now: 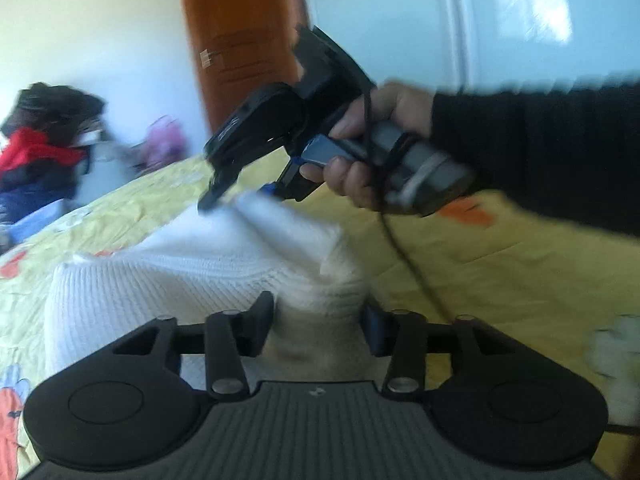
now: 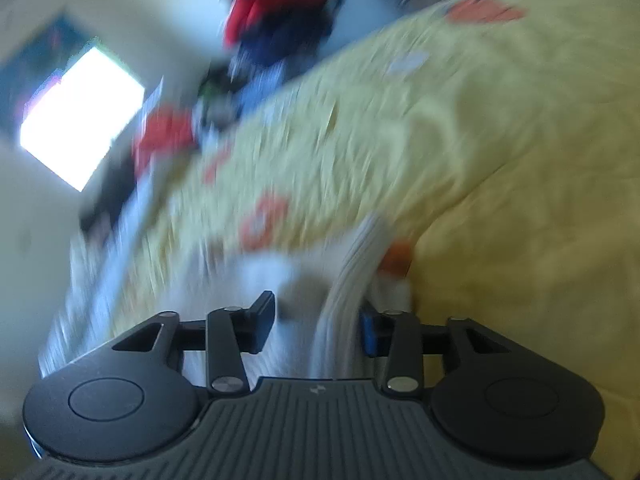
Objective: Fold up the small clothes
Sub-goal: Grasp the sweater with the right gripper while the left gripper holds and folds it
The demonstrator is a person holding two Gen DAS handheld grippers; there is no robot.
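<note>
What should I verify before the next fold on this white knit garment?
1. White knit garment lies on the yellow bedspread: ok.
2. Left gripper has cloth between its fingers: ok; firm grip: cannot tell.
3. Right gripper has a ribbed edge between its fingers: ok; clamped: cannot tell.
4. Both grippers on the same garment: ok.
5. Garment flat: not ok, bunched.
6. Right wrist view sharp: not ok, blurred.
</note>
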